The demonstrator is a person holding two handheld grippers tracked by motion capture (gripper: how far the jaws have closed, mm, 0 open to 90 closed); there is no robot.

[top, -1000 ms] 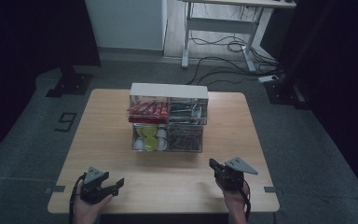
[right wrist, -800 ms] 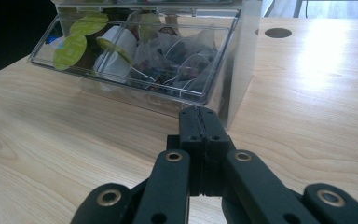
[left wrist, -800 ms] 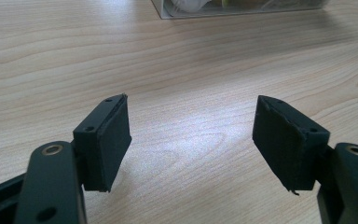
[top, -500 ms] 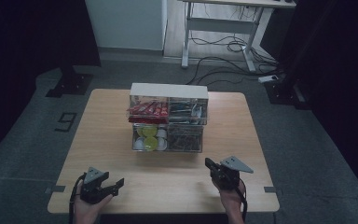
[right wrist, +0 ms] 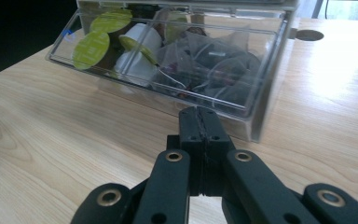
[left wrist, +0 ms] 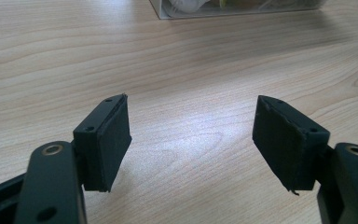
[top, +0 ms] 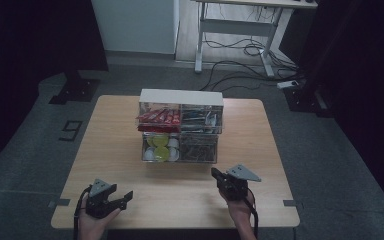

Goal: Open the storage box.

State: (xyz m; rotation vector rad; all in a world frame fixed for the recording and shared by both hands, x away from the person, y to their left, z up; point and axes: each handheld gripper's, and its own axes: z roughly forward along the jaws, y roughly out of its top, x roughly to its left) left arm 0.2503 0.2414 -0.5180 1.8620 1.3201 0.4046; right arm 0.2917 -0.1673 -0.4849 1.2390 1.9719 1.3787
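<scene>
Two grippers wait at the near edge of a tabletop (top: 115, 145), a clear organizer ahead of them.

The light wooden tabletop carries a clear plastic drawer organizer (top: 181, 126) with a white top near its middle, toward the far side; red packets fill its upper left compartment, green-lidded capsules (right wrist: 103, 43) the lower left, dark sachets (right wrist: 214, 65) the lower right. The right gripper (top: 217, 174) sits near the organizer's lower right drawer, pointing at it, its fingers (right wrist: 191, 122) pressed flat together with nothing between them and the drawer front just beyond their tips. The left gripper (top: 128, 195) rests well apart at the near left corner, its fingers (left wrist: 109, 140) spread wide over bare wood, holding nothing.
</scene>
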